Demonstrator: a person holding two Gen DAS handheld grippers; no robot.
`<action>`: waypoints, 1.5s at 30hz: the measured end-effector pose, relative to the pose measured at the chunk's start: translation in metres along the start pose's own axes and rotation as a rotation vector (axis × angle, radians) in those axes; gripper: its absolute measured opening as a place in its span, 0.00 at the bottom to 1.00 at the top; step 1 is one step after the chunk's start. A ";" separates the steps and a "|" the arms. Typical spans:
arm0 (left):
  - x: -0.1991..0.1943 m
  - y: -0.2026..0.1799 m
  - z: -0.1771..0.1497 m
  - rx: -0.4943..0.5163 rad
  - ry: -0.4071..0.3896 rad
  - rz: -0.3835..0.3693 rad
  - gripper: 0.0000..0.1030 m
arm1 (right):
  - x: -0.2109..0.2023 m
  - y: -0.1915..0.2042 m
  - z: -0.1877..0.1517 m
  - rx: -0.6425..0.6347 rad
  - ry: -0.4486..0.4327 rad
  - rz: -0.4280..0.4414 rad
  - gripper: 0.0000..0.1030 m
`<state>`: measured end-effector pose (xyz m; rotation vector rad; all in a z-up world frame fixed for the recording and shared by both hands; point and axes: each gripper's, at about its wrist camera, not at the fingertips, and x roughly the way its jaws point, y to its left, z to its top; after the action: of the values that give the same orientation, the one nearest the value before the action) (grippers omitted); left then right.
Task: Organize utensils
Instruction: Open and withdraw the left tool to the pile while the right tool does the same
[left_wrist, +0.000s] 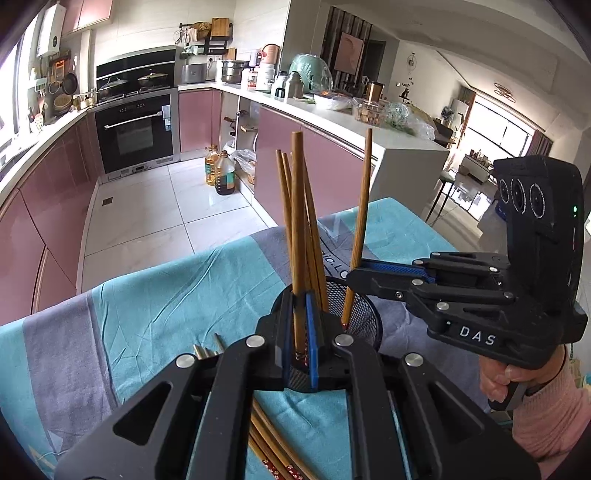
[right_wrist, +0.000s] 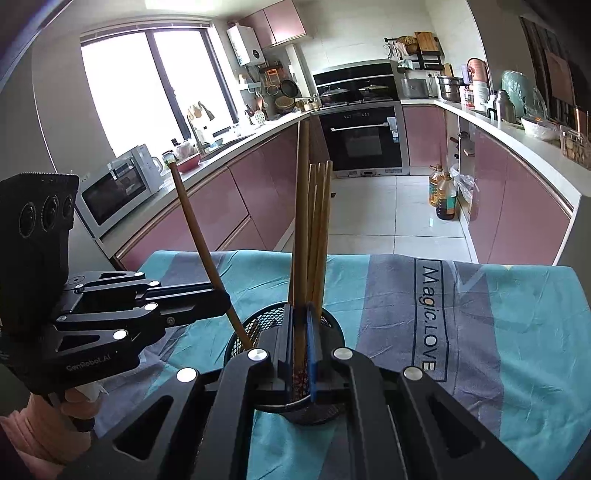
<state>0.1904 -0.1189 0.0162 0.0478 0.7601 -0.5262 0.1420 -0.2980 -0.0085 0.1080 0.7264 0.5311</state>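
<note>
A black mesh cup (left_wrist: 364, 317) (right_wrist: 255, 326) stands on the teal and grey tablecloth (left_wrist: 166, 295) with several wooden chopsticks (left_wrist: 284, 192) (right_wrist: 321, 221) upright in it. My left gripper (left_wrist: 300, 306) (right_wrist: 221, 299) is shut on one wooden chopstick (left_wrist: 297, 184) (right_wrist: 192, 221), held steeply over the cup's near rim. From the other side, my right gripper (left_wrist: 354, 275) (right_wrist: 300, 317) is shut on a second chopstick (left_wrist: 364, 192) (right_wrist: 303, 184). The lower ends of both held chopsticks reach inside the cup's mouth.
Loose wooden chopsticks (left_wrist: 266, 446) and a few metal ones (left_wrist: 207, 350) lie on the cloth under my left gripper. A person's hand in a pink sleeve (left_wrist: 546, 417) holds the right gripper. Behind the table are the tiled floor, oil bottles (right_wrist: 445, 195) and pink cabinets.
</note>
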 end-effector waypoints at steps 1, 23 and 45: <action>0.002 0.000 0.000 -0.003 0.000 0.003 0.08 | 0.002 -0.001 0.001 0.006 0.000 0.001 0.06; -0.043 0.028 -0.047 -0.098 -0.133 0.064 0.39 | -0.017 0.013 -0.018 -0.005 -0.057 0.053 0.16; 0.011 0.059 -0.151 -0.154 0.119 0.145 0.42 | 0.033 0.063 -0.101 -0.044 0.172 0.143 0.28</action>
<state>0.1278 -0.0380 -0.1098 -0.0086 0.9041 -0.3279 0.0694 -0.2354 -0.0869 0.0739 0.8784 0.6988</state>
